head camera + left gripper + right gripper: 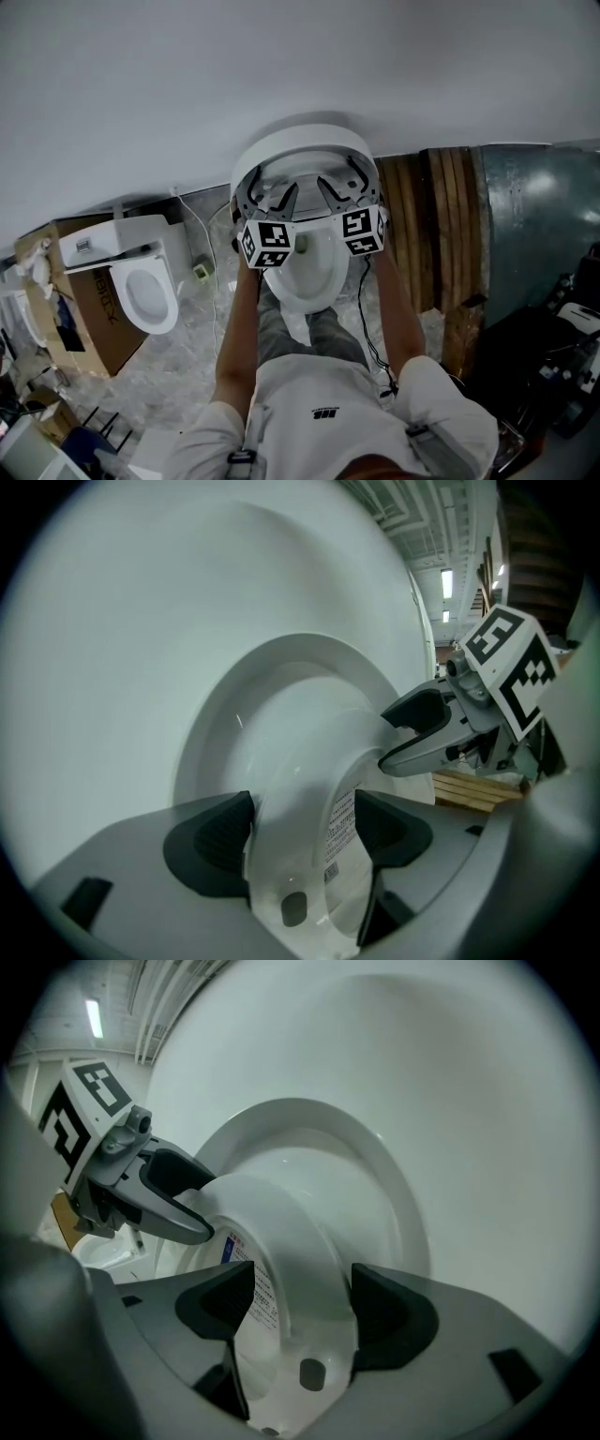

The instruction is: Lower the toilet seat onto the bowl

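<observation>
The white toilet seat [302, 141] stands raised against the wall above the bowl [314, 272]. Both grippers reach its upper rim side by side, the left gripper [274, 195] beside the right gripper [342, 189]. In the left gripper view the seat's rim [300, 752] lies between the two dark pads of the left gripper [302, 832], whose jaws stand wide, and the right gripper's fingers [422, 733] show further along the rim. In the right gripper view the same rim [291, 1232], with its printed label, passes between the wide jaws of the right gripper [302, 1307]. The left gripper's fingers [169, 1199] appear to the left there.
A second toilet [145, 286] sits on a cardboard box [94, 314] at the left. Wooden planks [450, 234] lean against the wall at the right, with dark clutter [553, 356] beyond. A cable [367, 319] runs down by the person's right arm. The person's legs are close to the bowl.
</observation>
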`<state>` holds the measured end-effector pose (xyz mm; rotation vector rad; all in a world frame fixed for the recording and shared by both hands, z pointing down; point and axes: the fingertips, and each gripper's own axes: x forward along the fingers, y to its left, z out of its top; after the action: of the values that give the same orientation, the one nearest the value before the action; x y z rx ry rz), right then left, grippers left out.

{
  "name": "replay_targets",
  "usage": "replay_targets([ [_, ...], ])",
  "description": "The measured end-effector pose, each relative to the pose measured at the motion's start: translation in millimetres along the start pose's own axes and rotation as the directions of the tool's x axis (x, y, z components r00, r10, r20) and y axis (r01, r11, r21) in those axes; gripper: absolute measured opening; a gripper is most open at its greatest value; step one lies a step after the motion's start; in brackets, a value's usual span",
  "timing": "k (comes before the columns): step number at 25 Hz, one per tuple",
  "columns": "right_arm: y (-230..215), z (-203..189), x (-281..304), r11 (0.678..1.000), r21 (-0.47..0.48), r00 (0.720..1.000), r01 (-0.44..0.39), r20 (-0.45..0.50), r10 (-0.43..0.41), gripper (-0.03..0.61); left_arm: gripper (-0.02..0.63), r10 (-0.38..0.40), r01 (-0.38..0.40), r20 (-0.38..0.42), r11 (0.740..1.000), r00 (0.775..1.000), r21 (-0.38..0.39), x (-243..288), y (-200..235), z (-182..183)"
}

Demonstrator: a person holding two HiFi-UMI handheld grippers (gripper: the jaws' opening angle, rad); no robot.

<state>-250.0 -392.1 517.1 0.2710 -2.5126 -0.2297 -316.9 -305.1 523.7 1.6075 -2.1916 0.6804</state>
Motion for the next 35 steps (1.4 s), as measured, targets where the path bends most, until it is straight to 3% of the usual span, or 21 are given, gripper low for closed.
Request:
replay_targets([
  [11,7.9,-6.5,-37.2,0.999,0.021,0.999,-0.025,0.045,0.024,0.275,0.295,0.002,-0.001,0.022,0.999,1.0,-0.051,-33.9,-14.1,0.4],
  [22,26.9,-19.8,-89.1,0.99,0.059,0.989,-0.132,0.081,0.127,0.255,0.295,-0.003,0.003,0.008,0.997,1.0,-0.08,-75.6,-43.5,-12.3],
  [25,29.2,-26.3,-103.9,0.988,0.068,0.987,-0.139,0.093,0.132,0.206,0.295,0.001,0.0,0.003,0.997,1.0,-0.083,-88.7,-54.5,-16.6],
  [35,51.9,-48.4,-144.4,0.984,0.049,0.982,-0.169,0.094,0.164,0.206,0.29,0.003,-0.003,-0.003,0.996,1.0,-0.084,-127.4,-86.3,-32.3],
])
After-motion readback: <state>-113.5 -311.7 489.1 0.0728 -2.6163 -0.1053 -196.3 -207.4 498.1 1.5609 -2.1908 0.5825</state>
